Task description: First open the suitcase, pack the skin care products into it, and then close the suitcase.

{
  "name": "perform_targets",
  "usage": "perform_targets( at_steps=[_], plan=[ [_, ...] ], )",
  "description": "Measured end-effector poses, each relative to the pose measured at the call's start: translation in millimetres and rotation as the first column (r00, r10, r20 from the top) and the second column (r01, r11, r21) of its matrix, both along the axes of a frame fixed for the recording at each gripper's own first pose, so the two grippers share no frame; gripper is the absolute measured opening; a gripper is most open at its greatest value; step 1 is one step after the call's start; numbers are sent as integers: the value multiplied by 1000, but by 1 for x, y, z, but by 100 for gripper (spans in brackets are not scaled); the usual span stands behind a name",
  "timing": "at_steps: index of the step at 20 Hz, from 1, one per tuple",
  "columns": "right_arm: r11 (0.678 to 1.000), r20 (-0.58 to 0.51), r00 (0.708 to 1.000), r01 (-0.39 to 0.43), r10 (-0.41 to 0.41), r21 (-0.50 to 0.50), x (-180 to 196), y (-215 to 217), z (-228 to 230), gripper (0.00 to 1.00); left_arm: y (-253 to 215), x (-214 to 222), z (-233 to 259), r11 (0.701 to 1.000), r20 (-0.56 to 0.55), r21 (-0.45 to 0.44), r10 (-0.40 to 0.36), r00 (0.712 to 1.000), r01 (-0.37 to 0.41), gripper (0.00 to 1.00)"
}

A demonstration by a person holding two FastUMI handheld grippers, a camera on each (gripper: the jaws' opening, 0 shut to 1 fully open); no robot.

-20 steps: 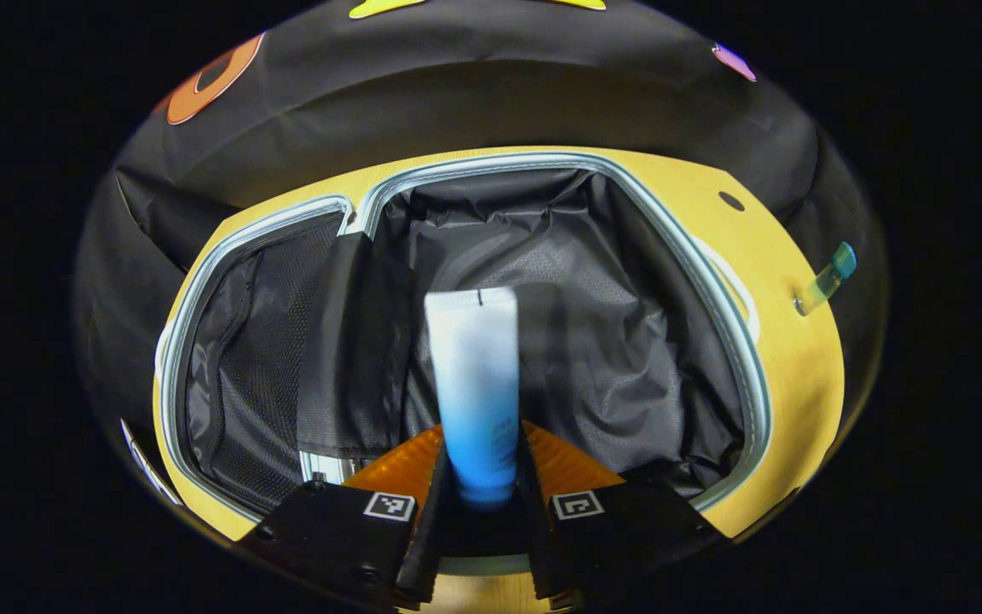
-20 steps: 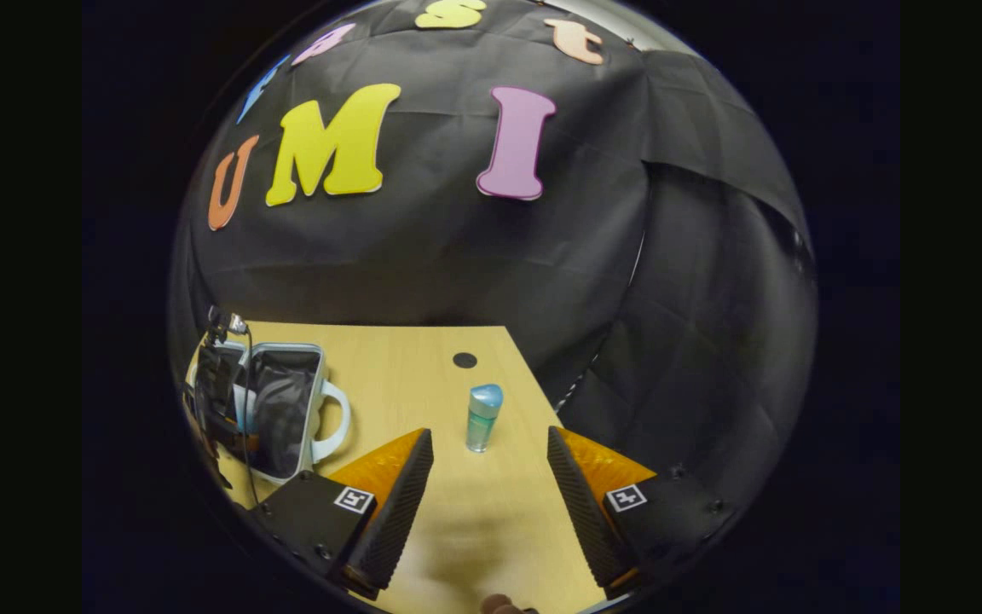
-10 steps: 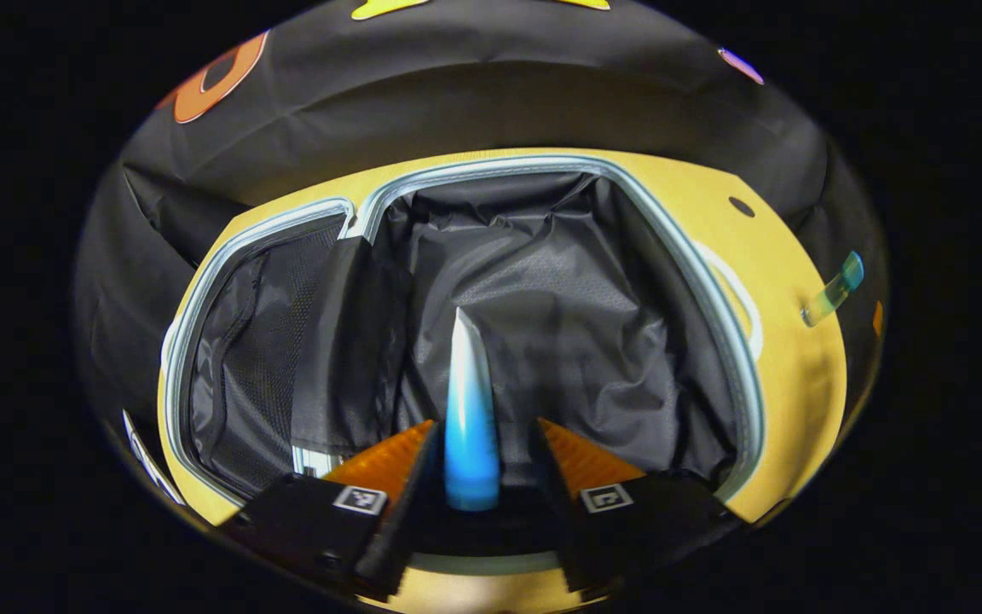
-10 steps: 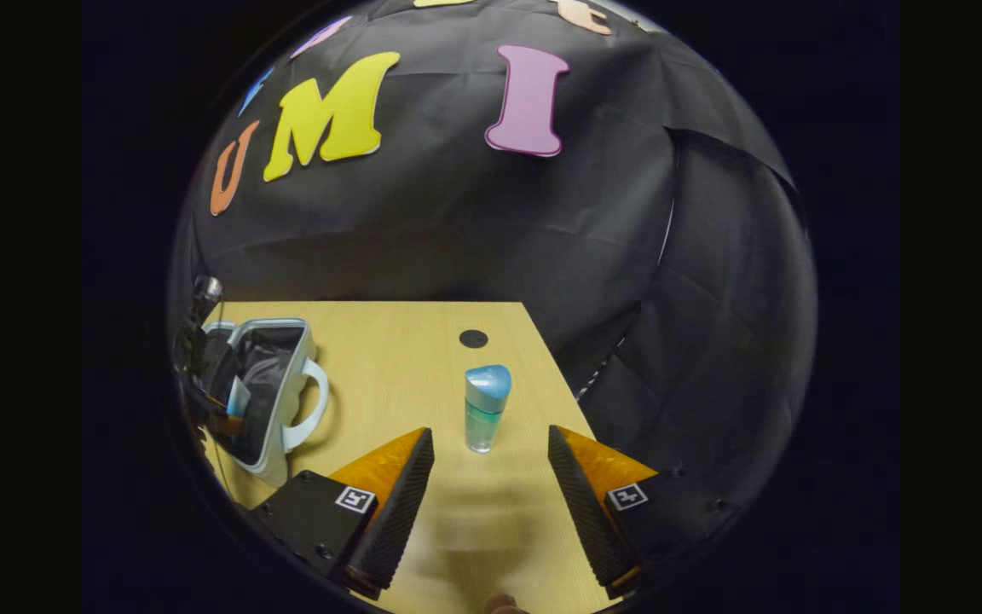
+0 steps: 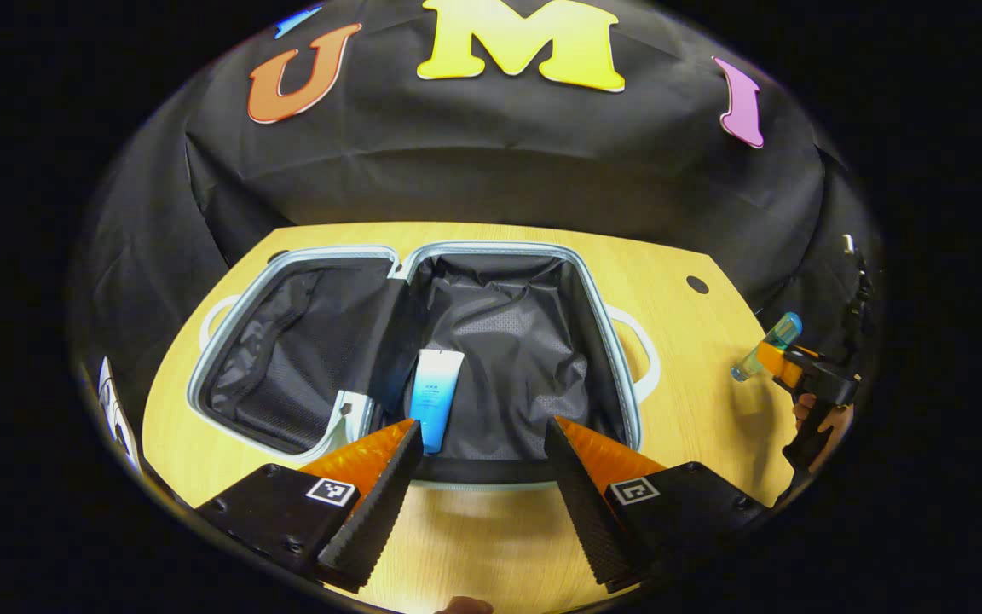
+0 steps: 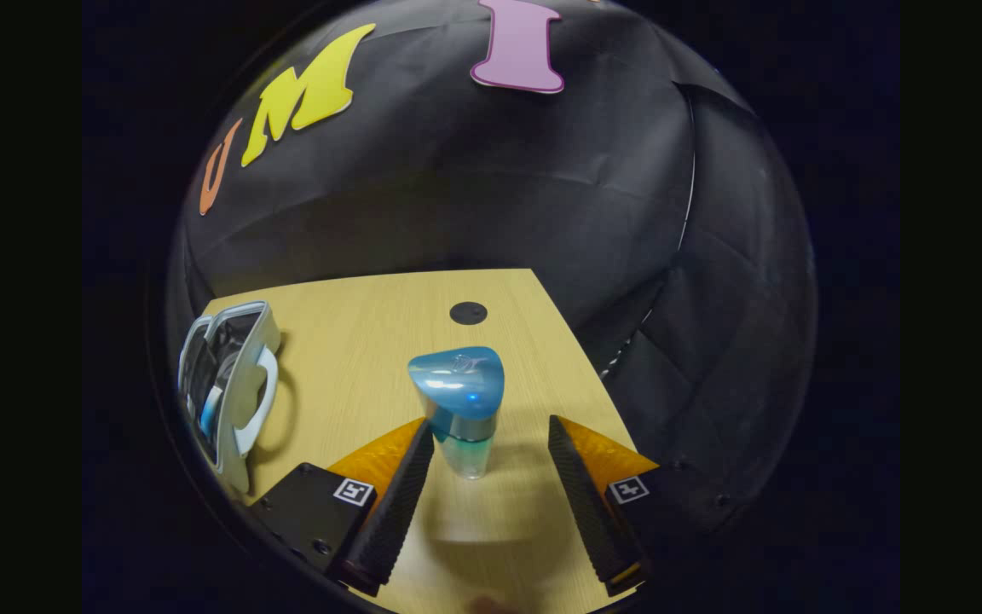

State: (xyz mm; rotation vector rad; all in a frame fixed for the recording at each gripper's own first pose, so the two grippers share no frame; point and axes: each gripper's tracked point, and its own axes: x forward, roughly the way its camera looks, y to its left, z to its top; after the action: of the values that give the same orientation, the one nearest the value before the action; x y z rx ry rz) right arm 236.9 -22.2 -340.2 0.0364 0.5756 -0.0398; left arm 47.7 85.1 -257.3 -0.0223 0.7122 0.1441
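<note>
Meanwhile left gripper (image 5: 478, 477) hung spread over the tabletop's (image 5: 687, 324) near edge. Tube (image 5: 436, 396) lay in suitcase (image 5: 619, 341); right gripper (image 6: 487, 486) gaped around bottle (image 6: 461, 409).

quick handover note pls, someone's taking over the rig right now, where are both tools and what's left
Left tool: open, holding nothing, above the table's near edge in front of the suitcase.
Right tool: open, fingers either side of the upright blue-capped bottle on the table, not gripping it.
Suitcase: open flat on the table. The blue-and-white tube lies inside its right half, near the middle divider.
Done: suitcase opened, tube packed.
Left: shut the right tool on the bottle, put it in the suitcase, then close the suitcase.
</note>
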Motion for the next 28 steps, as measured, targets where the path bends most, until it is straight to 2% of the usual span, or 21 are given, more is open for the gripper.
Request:
perform_targets(
  at_steps=[2,4,6,9,14,17,21,25,28],
  plan=[
    [1000,-2,1000,-15,15,12,10,4,-7,75,0,-12,11,999,41,40,-12,999,10,92],
    [999,8,1000,-30,30,13,16,9,-9,61,0,-26,14,998,44,60,-11,999,8,92],
    [1000,5,1000,-15,15,-7,19,9,-9,40,3,-35,14,998,46,60,3,999,-6,92],
    [1000,-20,1000,-24,24,-11,5,17,-5,39,15,-39,15,998,54,55,16,998,-19,92],
    [999,-34,998,-47,47,6,-38,54,24,39,53,-38,21,995,93,97,-23,995,14,93],
    [992,-46,994,-99,102,80,-66,107,53,39,75,-38,25,994,134,98,-56,989,43,92],
    [978,-25,982,-184,188,98,-84,189,87,39,108,-40,31,987,190,128,-119,975,95,92],
    [964,-40,966,-250,254,89,-86,265,95,39,134,-48,41,982,233,137,-158,960,128,92],
    [950,-100,946,-303,309,73,-90,312,81,39,152,-52,48,979,270,138,-182,946,149,92]
  ],
)
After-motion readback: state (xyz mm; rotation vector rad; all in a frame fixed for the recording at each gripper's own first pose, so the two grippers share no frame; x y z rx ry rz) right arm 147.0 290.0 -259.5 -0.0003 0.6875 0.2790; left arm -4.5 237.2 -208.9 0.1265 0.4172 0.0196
